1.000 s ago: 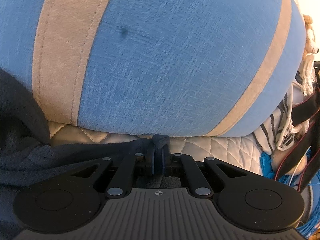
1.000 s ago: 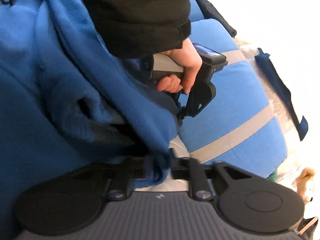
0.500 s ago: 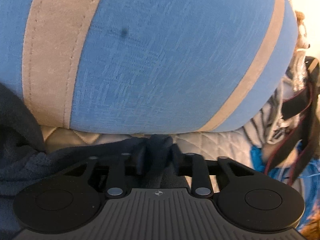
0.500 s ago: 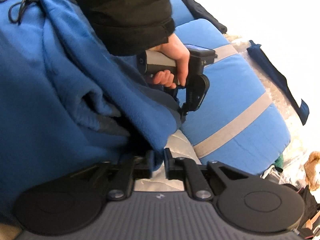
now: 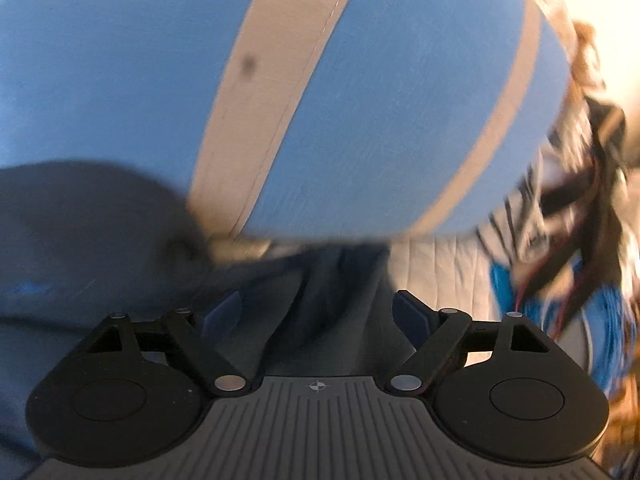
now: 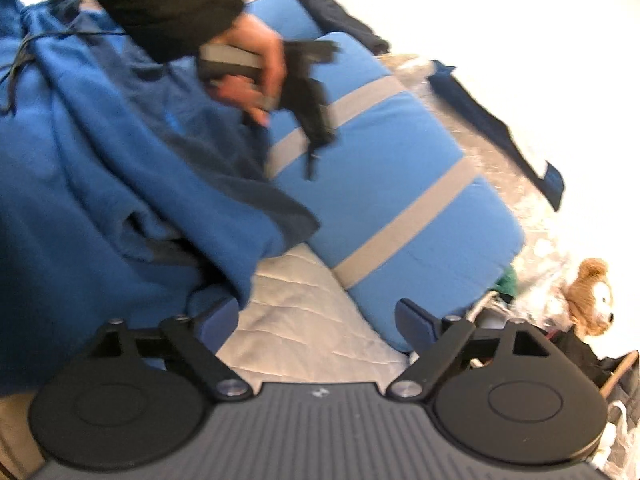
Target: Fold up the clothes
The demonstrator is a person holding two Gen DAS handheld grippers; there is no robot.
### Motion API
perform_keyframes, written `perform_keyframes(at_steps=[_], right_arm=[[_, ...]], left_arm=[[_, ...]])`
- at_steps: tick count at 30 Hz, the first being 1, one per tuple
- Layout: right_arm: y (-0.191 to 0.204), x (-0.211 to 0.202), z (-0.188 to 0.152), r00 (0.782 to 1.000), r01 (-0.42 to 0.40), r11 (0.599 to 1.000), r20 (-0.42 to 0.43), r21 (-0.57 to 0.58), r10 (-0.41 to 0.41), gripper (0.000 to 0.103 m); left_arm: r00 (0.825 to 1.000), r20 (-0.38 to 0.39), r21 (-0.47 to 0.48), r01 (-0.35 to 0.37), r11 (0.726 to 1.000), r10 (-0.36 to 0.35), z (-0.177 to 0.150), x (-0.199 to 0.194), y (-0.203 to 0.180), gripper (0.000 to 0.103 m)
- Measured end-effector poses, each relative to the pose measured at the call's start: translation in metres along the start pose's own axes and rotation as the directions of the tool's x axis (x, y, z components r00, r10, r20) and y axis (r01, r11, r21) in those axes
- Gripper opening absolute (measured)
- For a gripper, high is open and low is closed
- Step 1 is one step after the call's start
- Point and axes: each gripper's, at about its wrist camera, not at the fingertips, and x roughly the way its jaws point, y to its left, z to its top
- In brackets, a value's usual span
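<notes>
A blue fleece garment (image 6: 100, 184) with a dark drawstring lies bunched on the quilted bed cover (image 6: 304, 320), its hem against a pillow. In the left wrist view it looks dark (image 5: 100, 248) and a fold (image 5: 332, 304) lies between the spread fingers. My left gripper (image 5: 320, 312) is open and holds nothing; it also shows in the right wrist view (image 6: 312, 120), held in a hand above the pillow. My right gripper (image 6: 316, 320) is open and empty, its left pad (image 6: 220, 320) at the fleece's edge.
A big blue pillow with beige stripes (image 6: 384, 184) lies right behind the garment and fills the left wrist view (image 5: 360, 100). A teddy bear (image 6: 592, 296), a navy strap (image 6: 500, 132) and tangled straps and cords (image 5: 580, 240) lie to the right.
Both grippers have opened and let go of the fleece. The left gripper has swung and lifted over the pillow. The right gripper has pulled back from the hem.
</notes>
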Motion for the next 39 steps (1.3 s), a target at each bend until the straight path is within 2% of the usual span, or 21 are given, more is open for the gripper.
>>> perform_keyframes(at_steps=[3, 8, 9, 10, 14, 20, 21, 22, 23, 24, 32, 35, 36, 37, 39], right_arm=[[-0.012, -0.015, 0.006, 1.000, 0.030, 0.999, -0.002, 0.044, -0.030, 0.095], [-0.031, -0.033, 0.014, 0.999, 0.053, 0.990, -0.006, 0.131, -0.053, 0.099], [-0.034, -0.036, 0.015, 0.998, 0.058, 0.989, -0.006, 0.136, -0.057, 0.099], [-0.036, -0.038, 0.017, 0.998, 0.062, 0.988, -0.005, 0.139, -0.062, 0.099], [-0.041, -0.044, 0.021, 0.997, 0.072, 0.986, -0.006, 0.150, -0.072, 0.099], [-0.041, -0.049, 0.025, 0.997, 0.076, 0.985, -0.006, 0.157, -0.076, 0.099], [-0.041, -0.050, 0.025, 0.997, 0.074, 0.985, -0.006, 0.159, -0.074, 0.099], [-0.040, -0.051, 0.026, 0.997, 0.071, 0.985, -0.005, 0.160, -0.071, 0.100], [-0.039, -0.051, 0.027, 0.998, 0.068, 0.985, -0.005, 0.161, -0.068, 0.100], [-0.038, -0.052, 0.028, 0.998, 0.067, 0.985, -0.004, 0.160, -0.067, 0.100], [-0.032, -0.063, 0.040, 0.997, 0.070, 0.986, 0.016, 0.152, -0.074, 0.101], [-0.033, -0.070, 0.044, 0.997, 0.073, 0.983, 0.019, 0.171, -0.078, 0.102], [-0.035, -0.072, 0.046, 0.997, 0.071, 0.981, 0.017, 0.180, -0.075, 0.103], [-0.036, -0.073, 0.048, 0.997, 0.068, 0.980, 0.015, 0.188, -0.072, 0.103], [-0.039, -0.077, 0.054, 0.998, 0.058, 0.979, 0.012, 0.197, -0.062, 0.103]], left_arm=[[0.999, -0.039, 0.037, 0.002, 0.999, -0.001, -0.017, -0.011, 0.022, 0.082], [0.998, -0.053, -0.025, 0.013, 1.000, -0.014, -0.027, -0.030, 0.059, 0.078], [0.998, -0.060, -0.032, 0.013, 0.999, -0.015, -0.029, -0.033, 0.062, 0.074], [0.998, -0.066, -0.025, 0.005, 1.000, -0.007, -0.030, -0.038, 0.064, 0.071], [0.996, -0.084, 0.057, -0.033, 0.998, 0.038, -0.035, -0.046, 0.062, 0.071], [0.984, -0.157, 0.092, -0.073, 0.993, 0.086, -0.048, -0.054, 0.075, 0.069], [0.983, -0.160, 0.090, -0.076, 0.993, 0.090, -0.050, -0.056, 0.078, 0.060], [0.982, -0.163, 0.088, -0.080, 0.993, 0.093, -0.053, -0.057, 0.082, 0.041], [0.981, -0.163, 0.089, -0.087, 0.992, 0.101, -0.056, -0.060, 0.083, 0.027], [0.981, -0.155, 0.101, -0.103, 0.990, 0.117, -0.058, -0.063, 0.082, 0.005], [0.967, -0.081, 0.176, -0.226, 0.958, 0.243, -0.065, -0.088, 0.065, 0.005], [0.945, -0.091, 0.182, -0.295, 0.938, 0.315, -0.066, -0.093, 0.057, 0.015], [0.937, -0.090, 0.186, -0.316, 0.930, 0.336, -0.067, -0.097, 0.053, 0.028], [0.935, -0.069, 0.194, -0.328, 0.924, 0.347, -0.070, -0.105, 0.047, 0.036], [0.944, -0.006, 0.197, -0.323, 0.925, 0.331, -0.078, -0.127, 0.034, 0.038]])
